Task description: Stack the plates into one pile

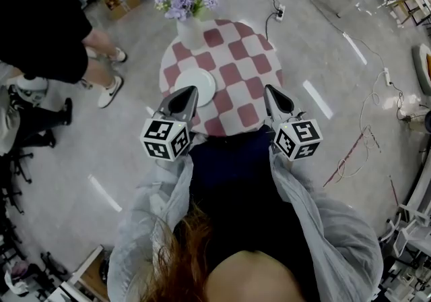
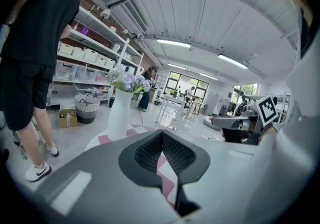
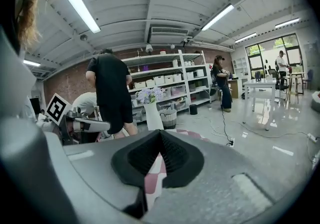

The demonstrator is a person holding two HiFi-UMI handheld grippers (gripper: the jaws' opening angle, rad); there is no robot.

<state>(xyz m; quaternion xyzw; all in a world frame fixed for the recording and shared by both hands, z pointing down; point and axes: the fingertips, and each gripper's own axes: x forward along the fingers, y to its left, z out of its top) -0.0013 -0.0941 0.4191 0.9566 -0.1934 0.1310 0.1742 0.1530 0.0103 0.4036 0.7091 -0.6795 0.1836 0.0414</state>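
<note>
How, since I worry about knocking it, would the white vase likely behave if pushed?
The vase looks tall and narrow with flowers on top, so it probably tips easily. It stands near the table's far edge, so a push might send it off. It looks glazed: likely smooth and breakable.

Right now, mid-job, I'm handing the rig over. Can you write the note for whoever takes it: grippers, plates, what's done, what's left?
Left gripper: shut, empty, tip by the near edge of the plate pile.
Right gripper: shut, empty, over the near right side of the table.
Plates: one white pile on the table's left; count unreadable. Vase at the far edge.
Done: no loose plate shows.
Left: probably only checking the pile sits straight.
</note>
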